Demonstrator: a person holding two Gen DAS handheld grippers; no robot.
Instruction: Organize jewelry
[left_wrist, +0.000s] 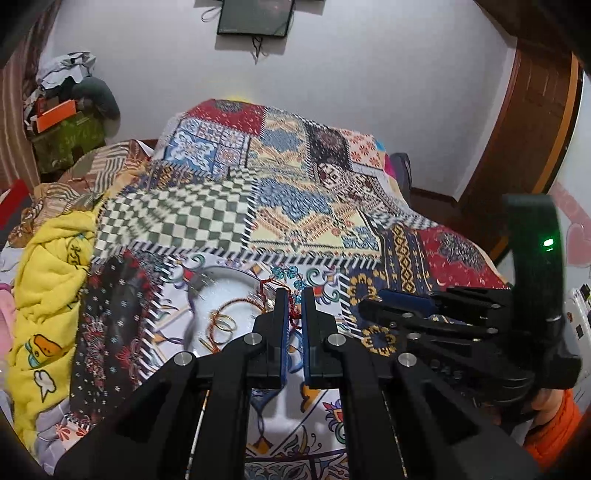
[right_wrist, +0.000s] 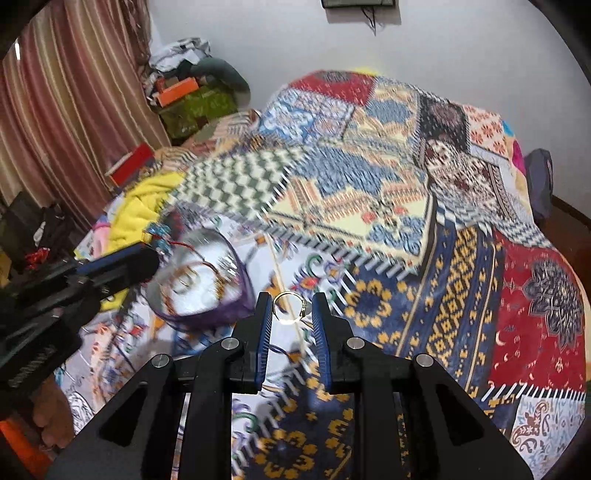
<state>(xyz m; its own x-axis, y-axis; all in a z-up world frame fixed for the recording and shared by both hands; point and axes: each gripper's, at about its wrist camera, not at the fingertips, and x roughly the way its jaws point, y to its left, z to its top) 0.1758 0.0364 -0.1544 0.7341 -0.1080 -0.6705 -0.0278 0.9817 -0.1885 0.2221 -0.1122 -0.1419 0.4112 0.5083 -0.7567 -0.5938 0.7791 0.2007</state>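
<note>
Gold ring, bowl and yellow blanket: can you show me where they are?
gold ring (right_wrist: 288, 308), right wrist view, on its lower band.
bowl (left_wrist: 192, 291), left wrist view, on its left rim.
yellow blanket (left_wrist: 51, 266), left wrist view, on its bunched middle.

A bed (left_wrist: 207, 218) under a patchwork blanket (right_wrist: 369, 184) carries a shallow dish of jewelry.

The blanket of checkered, floral and geometric panels covers most of the bed. A round white dish (left_wrist: 221, 295) with a purple rim rests directly on it near the front, holding thin bangles (left_wrist: 223, 323) and wire-like strands. Turquoise beads (left_wrist: 288, 275) lie just beyond the dish's rim. A crumpled yellow cloth (left_wrist: 48, 280) with cartoon prints is bunched along the bed's left side, beside the blanket.
</note>
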